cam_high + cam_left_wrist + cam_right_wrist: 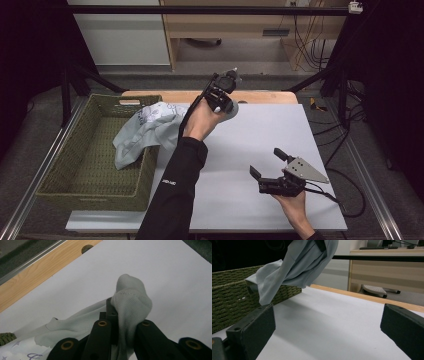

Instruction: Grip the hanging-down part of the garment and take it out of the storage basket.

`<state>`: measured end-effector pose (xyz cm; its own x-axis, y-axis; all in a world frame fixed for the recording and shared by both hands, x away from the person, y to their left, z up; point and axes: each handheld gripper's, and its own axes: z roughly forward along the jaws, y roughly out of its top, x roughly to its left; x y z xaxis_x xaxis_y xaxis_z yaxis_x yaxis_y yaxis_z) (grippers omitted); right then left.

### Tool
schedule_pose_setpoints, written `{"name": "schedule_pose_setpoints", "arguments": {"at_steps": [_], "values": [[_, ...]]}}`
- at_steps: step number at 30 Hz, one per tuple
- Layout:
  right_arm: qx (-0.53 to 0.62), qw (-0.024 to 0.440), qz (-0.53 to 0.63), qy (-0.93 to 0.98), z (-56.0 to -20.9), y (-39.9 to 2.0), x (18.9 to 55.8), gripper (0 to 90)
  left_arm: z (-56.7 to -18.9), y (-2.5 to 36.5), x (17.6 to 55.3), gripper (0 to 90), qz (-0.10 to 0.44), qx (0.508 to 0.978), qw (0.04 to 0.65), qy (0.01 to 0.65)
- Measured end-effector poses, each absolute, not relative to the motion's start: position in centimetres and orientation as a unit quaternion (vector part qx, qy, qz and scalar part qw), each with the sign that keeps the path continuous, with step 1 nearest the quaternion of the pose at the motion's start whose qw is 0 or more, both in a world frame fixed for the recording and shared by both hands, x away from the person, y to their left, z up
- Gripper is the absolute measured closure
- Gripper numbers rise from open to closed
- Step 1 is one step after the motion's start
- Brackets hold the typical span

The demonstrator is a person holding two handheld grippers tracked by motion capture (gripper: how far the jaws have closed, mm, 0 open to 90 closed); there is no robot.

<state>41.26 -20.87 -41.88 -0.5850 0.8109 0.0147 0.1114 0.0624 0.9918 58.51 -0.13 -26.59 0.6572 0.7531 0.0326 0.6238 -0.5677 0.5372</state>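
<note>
Pale grey-green jersey, a light garment [145, 127] with a faint printed pattern, hangs between the woven green basket [75, 185] and the left gripper [220, 97], which is raised above the far edge of the white table [280, 135]. In the left gripper view its jaws are closed tight on a bunched fold of the cloth [130, 302], the ribbed fabric bulging over the top of them, so the grip looks firm enough to carry the weight. The rest of the garment trails down and back over the basket's near wall, part of it lying inside; that drape suggests the piece is being lifted out of the basket toward the table, and holding it high keeps the loose end from dragging across the rim. The right gripper [272, 167] waits low over the near right part of the table, held in the person's hand, its jaws spread wide and holding nothing. In the right gripper view the hanging cloth [294, 267] is ahead and above, with the basket [234, 297] behind it, so this gripper seems placed to take a second corner once the garment swings closer.
</note>
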Motion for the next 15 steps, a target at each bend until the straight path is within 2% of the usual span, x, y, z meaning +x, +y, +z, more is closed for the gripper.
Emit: {"name": "schedule_pose_setpoints", "arguments": {"at_steps": [15], "values": [[0.353,0.287,0.597,0.661,-41.43,-20.92,41.60,0.3,-25.94,0.04,58.27,84.9,0.130,0.877,0.246,0.392]]}}
